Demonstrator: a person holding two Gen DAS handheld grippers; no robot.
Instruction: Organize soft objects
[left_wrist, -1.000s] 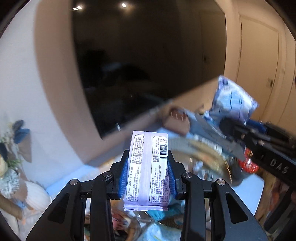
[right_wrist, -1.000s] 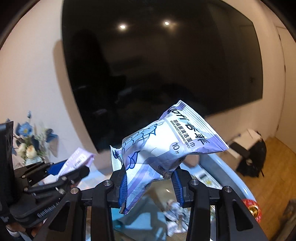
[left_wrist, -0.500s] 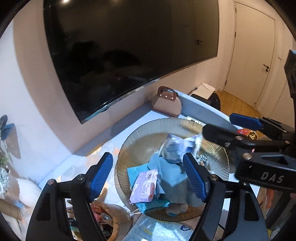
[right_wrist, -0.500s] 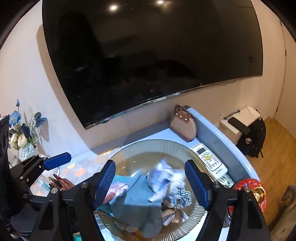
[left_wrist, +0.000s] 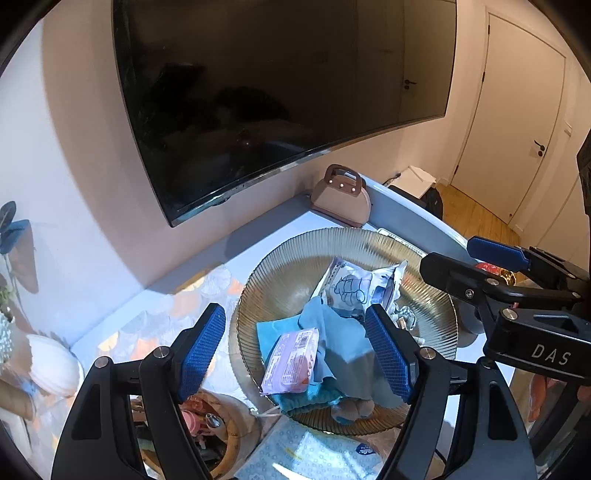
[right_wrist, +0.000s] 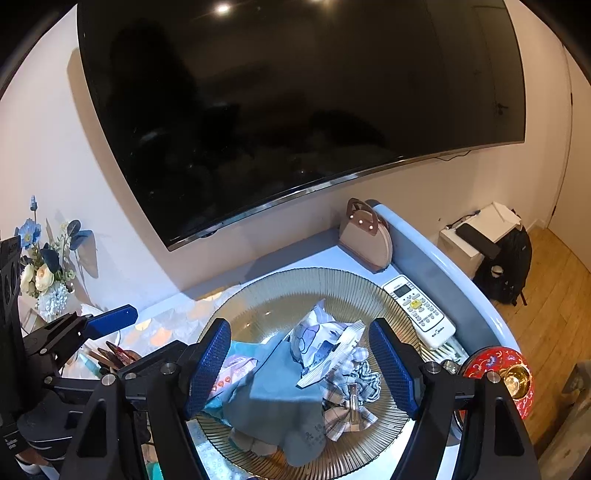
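The purple tissue pack (left_wrist: 291, 360) lies at the lower left of the ribbed glass plate (left_wrist: 280, 266), resting on a blue cloth (left_wrist: 332, 332), and the white-and-blue wipes packet (left_wrist: 360, 290) sits just above it toward the plate's middle, leaning on the same cloth; a checked fabric bow (right_wrist: 347, 402) lies at the lower right of the pile in the right wrist view. Both packs are apart from any pad. The left claw (left_wrist: 295, 350) hangs over the plate with its jaws wide and nothing between them but the view of the pile below; the right claw (right_wrist: 299, 363) is likewise wide and empty. The drop-off step looks finished, so the next move calls for lifting both claws clear and finding another soft item on the desk (left_wrist: 192, 291), perhaps near the wooden bowl (left_wrist: 229, 435) at the lower left. A second ago each claw was clamped on its pack, held up against the dark television (left_wrist: 277, 92); since then the jaws have sprung apart and both packs have come to rest on the plate.
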